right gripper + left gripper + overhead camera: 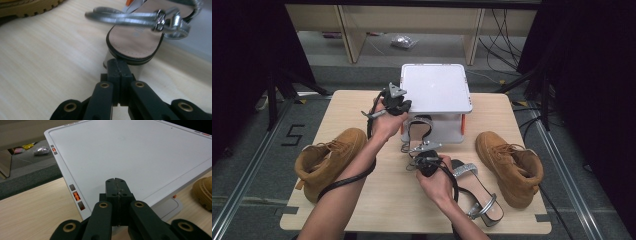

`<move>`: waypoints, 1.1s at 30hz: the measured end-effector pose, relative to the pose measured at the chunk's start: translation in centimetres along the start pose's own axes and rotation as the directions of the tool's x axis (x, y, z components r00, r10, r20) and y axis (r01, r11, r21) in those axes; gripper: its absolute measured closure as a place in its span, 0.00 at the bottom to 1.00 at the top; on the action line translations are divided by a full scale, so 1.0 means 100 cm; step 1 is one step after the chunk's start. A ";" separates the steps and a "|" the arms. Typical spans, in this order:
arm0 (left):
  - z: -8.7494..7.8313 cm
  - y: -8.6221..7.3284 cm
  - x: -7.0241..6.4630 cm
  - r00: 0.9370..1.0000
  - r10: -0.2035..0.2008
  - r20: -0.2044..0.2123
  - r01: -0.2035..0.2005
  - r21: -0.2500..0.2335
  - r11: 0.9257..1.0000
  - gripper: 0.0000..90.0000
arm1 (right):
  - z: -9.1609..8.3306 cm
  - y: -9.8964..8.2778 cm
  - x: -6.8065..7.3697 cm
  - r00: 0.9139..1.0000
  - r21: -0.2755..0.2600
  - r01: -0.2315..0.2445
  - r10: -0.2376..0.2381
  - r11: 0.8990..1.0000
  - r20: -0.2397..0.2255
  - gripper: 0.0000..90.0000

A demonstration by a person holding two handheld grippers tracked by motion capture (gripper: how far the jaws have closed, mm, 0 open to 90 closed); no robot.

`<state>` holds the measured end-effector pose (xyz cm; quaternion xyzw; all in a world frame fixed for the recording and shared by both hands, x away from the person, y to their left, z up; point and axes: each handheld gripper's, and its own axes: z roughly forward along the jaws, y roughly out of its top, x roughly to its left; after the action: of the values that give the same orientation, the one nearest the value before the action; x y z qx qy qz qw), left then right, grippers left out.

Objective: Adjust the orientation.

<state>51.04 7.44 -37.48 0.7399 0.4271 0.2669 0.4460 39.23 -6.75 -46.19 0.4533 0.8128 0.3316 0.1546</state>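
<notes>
1. Your left claw [116, 192] is closed on nothing, held over the near-left edge of the white box lid [130, 155]
2. Your right claw [117, 70] is closed and empty, its tips at the heel of the silver sandal [140, 37] on the desk [50, 62]

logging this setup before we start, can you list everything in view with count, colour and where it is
boots: 2, tan; one at the table's left side, one at its right side
sandals: 2, silver straps; one at the front right of the table, one in the middle, in front of the box's lower part
box: 1, white-grey with orange parts, far middle of the table
table: 1, light wood, centre of the high view
crumpled bag: 1, silvery, on the floor beyond the table
left gripper: 1, black, jaws closed over the box's near left edge
right gripper: 1, black, jaws closed, pointing at the middle sandal's heel
</notes>
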 end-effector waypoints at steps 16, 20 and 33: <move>0.000 0.001 0.000 1.000 -0.005 0.001 0.004 0.006 1.000 1.00 | -0.002 0.004 -0.008 1.000 0.022 0.016 -0.015 1.000 -0.003 1.00; 0.000 0.001 0.000 1.000 -0.005 -0.001 0.005 0.008 1.000 1.00 | 0.008 -0.003 -0.001 0.999 0.082 0.025 -0.023 0.996 -0.027 1.00; 0.000 0.000 0.001 1.000 -0.017 0.003 0.017 0.001 1.000 1.00 | 0.021 -0.001 -0.014 0.998 0.057 -0.052 0.054 0.997 -0.020 1.00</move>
<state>51.09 7.50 -37.47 0.7368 0.4329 0.2620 0.4485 41.06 -7.15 -47.89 0.4754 0.8111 0.3172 0.1243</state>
